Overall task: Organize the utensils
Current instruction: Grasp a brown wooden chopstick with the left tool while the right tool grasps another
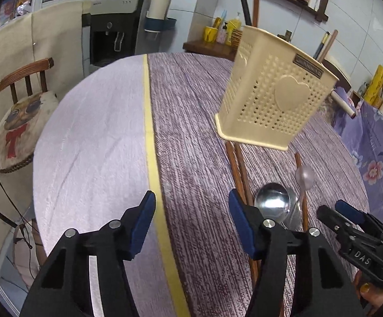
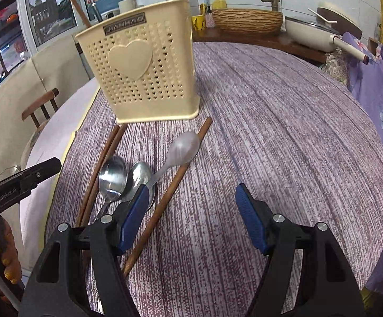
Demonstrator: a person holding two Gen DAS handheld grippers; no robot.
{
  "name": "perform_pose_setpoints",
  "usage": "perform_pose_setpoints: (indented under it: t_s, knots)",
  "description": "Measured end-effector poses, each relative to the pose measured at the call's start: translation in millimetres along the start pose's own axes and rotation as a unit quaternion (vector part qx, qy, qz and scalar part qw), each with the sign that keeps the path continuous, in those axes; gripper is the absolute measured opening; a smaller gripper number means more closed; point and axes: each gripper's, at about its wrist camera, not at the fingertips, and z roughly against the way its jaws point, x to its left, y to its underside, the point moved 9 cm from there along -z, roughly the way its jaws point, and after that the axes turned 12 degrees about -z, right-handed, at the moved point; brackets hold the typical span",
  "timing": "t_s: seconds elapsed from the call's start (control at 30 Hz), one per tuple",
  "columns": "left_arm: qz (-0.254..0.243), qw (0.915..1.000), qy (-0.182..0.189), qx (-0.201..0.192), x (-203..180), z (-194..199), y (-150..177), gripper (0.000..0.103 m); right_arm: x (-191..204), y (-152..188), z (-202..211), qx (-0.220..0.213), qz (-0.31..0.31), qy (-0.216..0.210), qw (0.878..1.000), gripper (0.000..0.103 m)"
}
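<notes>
A cream perforated plastic utensil holder with a raised heart on its face [image 2: 143, 71] stands upright on the round bench covered by a purple-grey striped cloth [image 2: 283, 137]. Its base is near the far ends of the loose utensils, so a short carry is judged to be all that is needed. What it holds cannot be told from here; dark sticks are seen above its rim, but they may stand behind it.

Just in front of it the utensils are laid in a loose cluster: a pair of brown wooden chopsticks [image 2: 99, 174] lying side by side, two polished steel spoons [image 2: 113, 178] with bowls touching, a pearly plastic spoon [image 2: 183, 148], and a single brown chopstick [image 2: 170, 190] partly under that spoon.

The left claw [image 1: 191, 224] is seen about half open over bare cloth, with nothing between its blue pads [image 1: 143, 224]. The right claw [image 2: 191, 216] is held wide and empty, its left pad over the steel spoons' handles, presumably lined up for a first pick.
</notes>
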Motion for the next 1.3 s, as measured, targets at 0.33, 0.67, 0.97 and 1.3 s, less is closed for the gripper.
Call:
perform_pose_setpoints:
  t_s: [0.33,0.67,0.97,1.3]
  knots:
    - [-0.046,0.9988,0.004,0.019,-30.9,-9.7,11.6,0.052,3.9,11.5,-12.7,0.022,0.022,0.033,0.999,0.063]
    - [-0.071,0.9969,0.001,0.035,-44.4,-17.7,17.2,0.050,6.7,13.0,-15.5,0.026,0.029,0.037,0.999,0.063]
    - [-0.089,0.9950,-0.023,0.039,-47.9,-21.3,14.7,0.045,10.9,14.9,-16.1,0.024,0.042,0.043,0.998,0.059]
    - [-0.073,0.9960,-0.023,0.047,-22.0,-21.0,12.8,0.045,-30.4,4.2,-6.4,0.044,0.012,0.029,0.999,0.041]
